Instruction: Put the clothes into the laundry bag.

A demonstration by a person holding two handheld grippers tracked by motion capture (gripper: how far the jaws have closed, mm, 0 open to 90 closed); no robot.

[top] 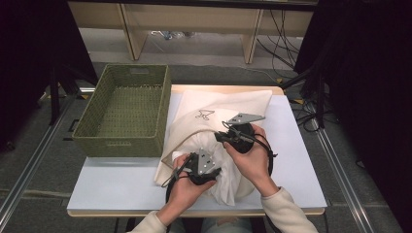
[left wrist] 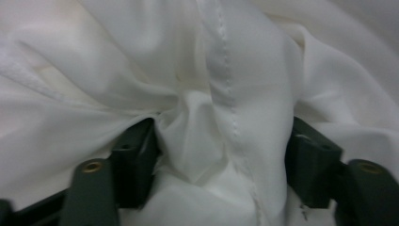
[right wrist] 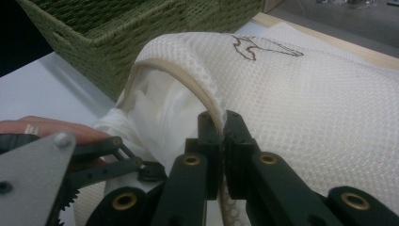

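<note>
A cream mesh laundry bag [top: 221,104] with a small dark logo lies on the white table, its mouth towards the person. My right gripper [right wrist: 221,117] is shut on the bag's beige-trimmed rim [right wrist: 188,84] and holds the mouth up; in the high view that gripper [top: 229,138] sits at the bag's opening. A white cloth [top: 227,172] bulges out of the mouth. My left gripper [left wrist: 221,150] is pushed into this cloth [left wrist: 197,94], with a bunched fold and a stitched seam pinched between its jaws. From above, the left gripper [top: 203,169] lies low, just left of the cloth.
A green woven basket [top: 121,141] stands empty on the table's left, close to the bag; its wall [right wrist: 117,47] rises just behind the bag's mouth. Bare white table [top: 116,182] lies in front of the basket and to the bag's right. Cables trail on the floor beyond.
</note>
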